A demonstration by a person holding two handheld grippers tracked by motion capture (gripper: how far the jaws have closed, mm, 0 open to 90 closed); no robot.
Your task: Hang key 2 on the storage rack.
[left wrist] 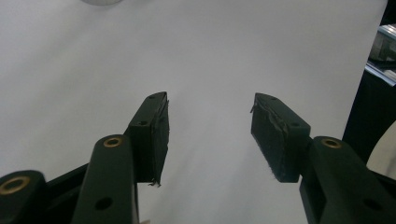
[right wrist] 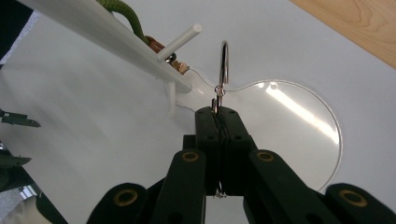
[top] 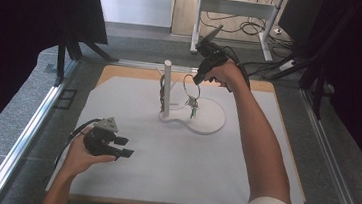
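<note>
A white stand rises at the back middle of the mat, with an upright post (top: 166,88) on a flat white base (top: 211,121). My right gripper (top: 198,77) is shut on a large metal key ring (top: 191,86) just right of the post, and keys (top: 191,105) dangle from the ring above the base. In the right gripper view the closed jaws (right wrist: 219,112) pinch the ring (right wrist: 224,65) below a short peg (right wrist: 180,42) on the post (right wrist: 107,32). My left gripper (top: 125,147) rests low at the front left, open, with nothing between its fingers (left wrist: 210,112).
A green cord (right wrist: 123,14) with dark hardware (top: 162,87) hangs on the post's far side. The white mat (top: 177,167) covers a wooden board (top: 121,71). Metal rails (top: 31,123) line both sides, with dark curtains and desk legs (top: 197,18) beyond.
</note>
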